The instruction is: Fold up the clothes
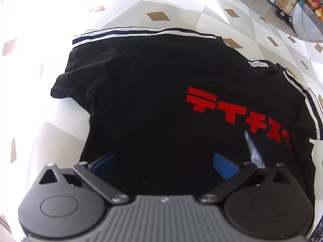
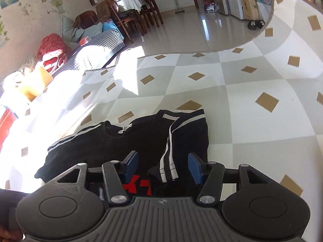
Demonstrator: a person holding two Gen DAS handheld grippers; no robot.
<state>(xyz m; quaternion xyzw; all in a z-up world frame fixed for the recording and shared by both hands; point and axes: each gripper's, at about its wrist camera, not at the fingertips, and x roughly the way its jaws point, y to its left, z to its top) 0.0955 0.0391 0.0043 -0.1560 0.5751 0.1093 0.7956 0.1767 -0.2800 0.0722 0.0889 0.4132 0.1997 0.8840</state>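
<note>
- Spread across the checked surface [image 1: 181, 4]: a black T-shirt [image 1: 151, 104], front up, lying flat for the most part, well inside the surface's edges.
- Runs long from the hem near the left tool [image 1: 164, 165] out toward the collar at the far right of the left wrist view; red lettering [image 1: 238, 113] crosses the chest, so the garment's long axis looks to slant away and rightward from that tool.
- Seen from the right wrist view as already partly gathered: one striped sleeve [image 2: 169, 151] turned in over the body (white bands running toward the camera), the collar with its small label [image 2: 124, 128] beyond it.
- Left tool spread wide, blue pads [image 1: 225, 166] well apart, nothing between them; black cloth directly beneath and ahead, though whether the pads touch it cannot be told.
- Right tool [image 2: 163, 166] likewise wide open and holding nothing, poised over the folded-in sleeve, with the striped band lying between its two blue pads.
- Judged nearer the next fold: the right tool, since the sleeve edge sits straight in its gap; the left seems placed at the hem end, better suited to pinning or lifting the lower body.
- Likely requirement for the coming move: closing on the cloth edge on each side, then carrying it along the long axis (a guess only).
</note>
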